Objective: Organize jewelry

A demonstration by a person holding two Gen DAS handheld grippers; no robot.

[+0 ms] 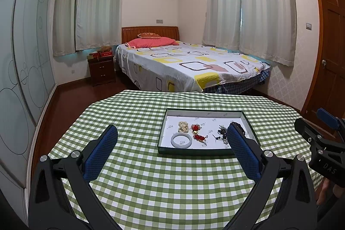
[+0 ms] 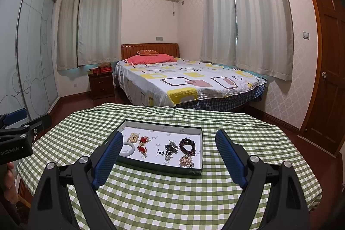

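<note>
A shallow dark-edged tray point(image 1: 207, 152) with a white floor lies on the green checked table; it also shows in the right wrist view point(image 2: 159, 166). In it lie a pale jade bangle point(image 1: 181, 140), cream beads point(image 1: 183, 126), red knotted charms point(image 1: 196, 132), a dark pendant cluster point(image 2: 171, 149), a dark bead bracelet point(image 2: 187, 145) and a pinkish bead cluster point(image 2: 186, 161). My left gripper point(image 1: 172, 133) is open and empty, held above the table short of the tray. My right gripper point(image 2: 168, 138) is open and empty, also short of the tray.
The green checked tablecloth point(image 1: 163, 186) covers the table, whose far edge point(image 1: 194, 93) faces a bed point(image 1: 189, 66). A nightstand point(image 1: 101, 70) stands left of the bed. A wardrobe point(image 1: 23, 70) is at left, a wooden door point(image 1: 330, 46) at right.
</note>
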